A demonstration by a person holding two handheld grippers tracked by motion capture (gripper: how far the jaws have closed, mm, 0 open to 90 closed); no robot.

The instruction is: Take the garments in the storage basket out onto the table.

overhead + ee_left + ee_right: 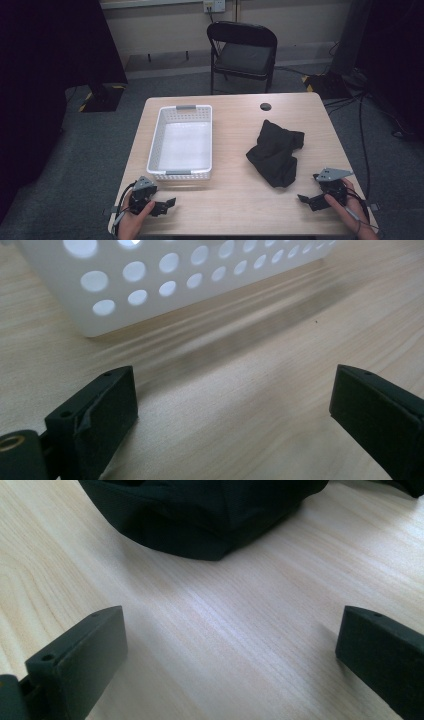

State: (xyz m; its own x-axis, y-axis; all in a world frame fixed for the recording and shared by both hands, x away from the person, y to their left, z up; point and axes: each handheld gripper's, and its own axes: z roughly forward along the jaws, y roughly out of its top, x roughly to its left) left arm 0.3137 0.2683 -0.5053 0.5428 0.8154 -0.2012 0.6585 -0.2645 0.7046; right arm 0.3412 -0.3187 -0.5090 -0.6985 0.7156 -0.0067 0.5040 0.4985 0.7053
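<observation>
From where I stand I count 1 light wood-grain table [235, 200]. On it sits 1 white perforated plastic basket [181, 140] and 1 crumpled black cloth bundle [276, 151]. There are 2 black handheld grippers: 1 left gripper [167, 205] and 1 right gripper [306, 200], each with 2 jaws spread apart, so 4 jaws in all. 2 hands hold them, the left hand [131, 220] and the right hand [345, 202]. The tabletop has 1 round dark cable hole [265, 106]. Behind the table stands 1 black folding metal chair [242, 55], and the wall carries 1 pale socket plate [214, 5].
</observation>
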